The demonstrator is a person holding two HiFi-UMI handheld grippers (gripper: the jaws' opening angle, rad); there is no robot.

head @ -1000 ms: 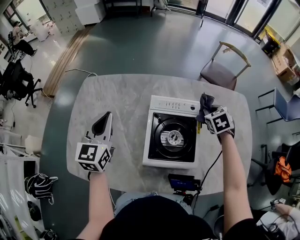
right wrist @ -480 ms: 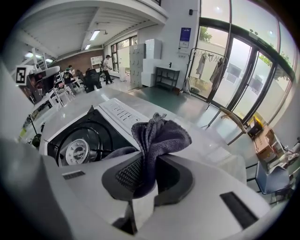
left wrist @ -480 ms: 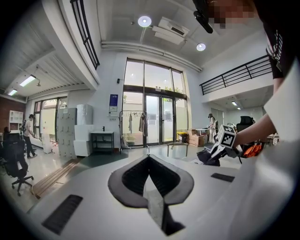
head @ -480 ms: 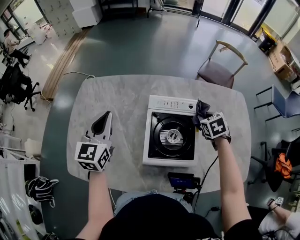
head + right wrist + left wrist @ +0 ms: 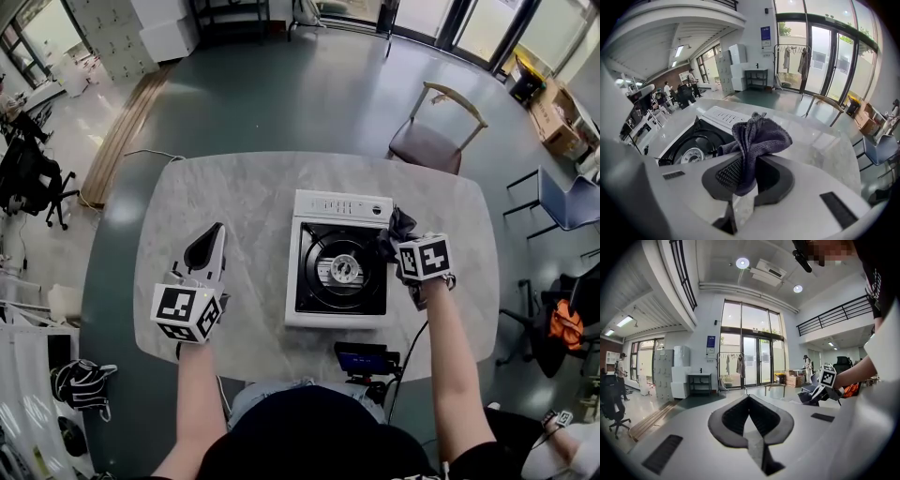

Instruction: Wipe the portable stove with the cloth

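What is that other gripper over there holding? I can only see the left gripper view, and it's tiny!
Observer: The right gripper is shut on a dark grey knitted cloth, bunched up above its jaws.
Operator: Where's the stove?
Observer: The white square portable stove sits on the grey marbled table, right of your left gripper.
Operator: Is the cloth wiping it?
Observer: The cloth hangs at the stove's right edge, near the back corner; contact can't be told.

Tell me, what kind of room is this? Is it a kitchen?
Probably an office or lab hall, not a kitchen: tall glass doors, lockers, an office chair, and the stove just sits on a table.
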